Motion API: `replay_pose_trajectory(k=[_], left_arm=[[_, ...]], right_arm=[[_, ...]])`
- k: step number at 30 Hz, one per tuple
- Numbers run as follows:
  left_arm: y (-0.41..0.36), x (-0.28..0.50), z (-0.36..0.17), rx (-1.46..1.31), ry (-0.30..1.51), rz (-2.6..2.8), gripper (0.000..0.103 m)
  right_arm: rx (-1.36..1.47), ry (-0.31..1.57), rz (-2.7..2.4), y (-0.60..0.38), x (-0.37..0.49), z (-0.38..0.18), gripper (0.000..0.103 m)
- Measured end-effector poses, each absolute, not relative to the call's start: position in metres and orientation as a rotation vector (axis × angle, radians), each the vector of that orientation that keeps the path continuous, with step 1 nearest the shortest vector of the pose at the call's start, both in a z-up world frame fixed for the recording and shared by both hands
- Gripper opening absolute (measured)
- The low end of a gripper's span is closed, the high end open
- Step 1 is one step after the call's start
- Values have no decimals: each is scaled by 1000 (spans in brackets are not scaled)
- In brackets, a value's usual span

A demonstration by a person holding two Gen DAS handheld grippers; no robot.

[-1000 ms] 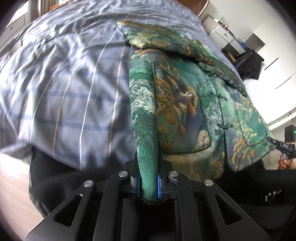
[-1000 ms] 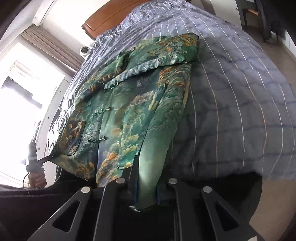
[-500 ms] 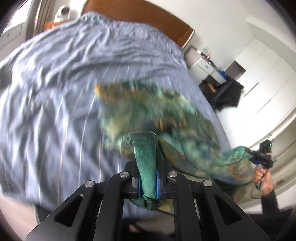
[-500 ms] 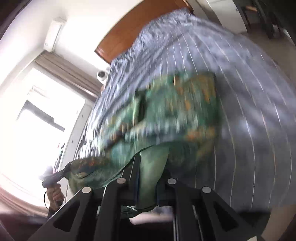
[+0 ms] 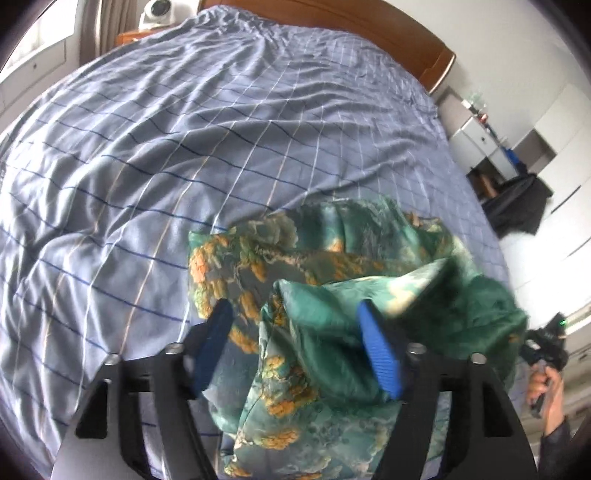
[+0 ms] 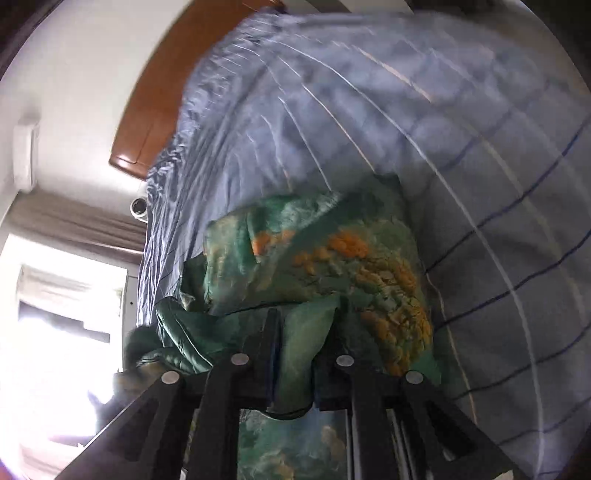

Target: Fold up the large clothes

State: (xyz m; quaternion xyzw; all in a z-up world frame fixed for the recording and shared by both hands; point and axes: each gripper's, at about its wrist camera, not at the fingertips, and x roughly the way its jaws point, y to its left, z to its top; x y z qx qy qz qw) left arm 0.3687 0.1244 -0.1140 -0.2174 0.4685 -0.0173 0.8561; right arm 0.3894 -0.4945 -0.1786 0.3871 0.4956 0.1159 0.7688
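Looking down my left gripper (image 5: 295, 343): jaws have just been opening and now stand wide, blue pads (image 5: 380, 354) clear of the cloth, nothing pinched. One green brocade jacket (image 5: 332, 280) with orange tree print lies bunched on the blue checked bedspread (image 5: 166, 155), right under and between the spread fingers, the folded-over hem slumped against the right pad's side. My right gripper (image 6: 295, 332) is nearly closed, jaws have just been easing apart a little, and a green fold of the same jacket (image 6: 332, 266) sits between its fingers; pads look to be on the cloth, blur makes it hard to be sure. Left view only: a white camera (image 5: 159, 11) on the nightstand, white cabinets at right, a black chair, plus the right gripper (image 5: 543, 343) and its hand (image 5: 546, 391) at the far right edge. Right view only: bright window, curtain, wall air conditioner (image 6: 26, 155). Both show the wooden headboard (image 5: 424, 48). Count: one jacket, one bed, two grippers, one hand seen.
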Motion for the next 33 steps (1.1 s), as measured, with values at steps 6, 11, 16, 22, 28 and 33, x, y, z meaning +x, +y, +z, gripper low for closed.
replay_pose_trajectory(k=[6, 11, 16, 22, 28, 33], left_arm=[[140, 349, -96, -454, 927, -145, 96], [101, 352, -127, -187, 1042, -220, 95], [78, 395, -141, -155, 1046, -166, 92], [70, 405, -141, -136, 1071, -90, 9], [76, 400, -73, -117, 861, 30, 8], [61, 425, -54, -13, 689, 135, 9]], right_arm=[[1018, 987, 393, -513, 388, -162, 72], [673, 990, 355, -501, 388, -130, 76], [185, 1097, 296, -437, 399, -143, 76], [86, 1079, 208, -415, 401, -144, 19], [-58, 874, 133, -402, 393, -79, 13], [-68, 697, 46, -398, 418, -41, 13]])
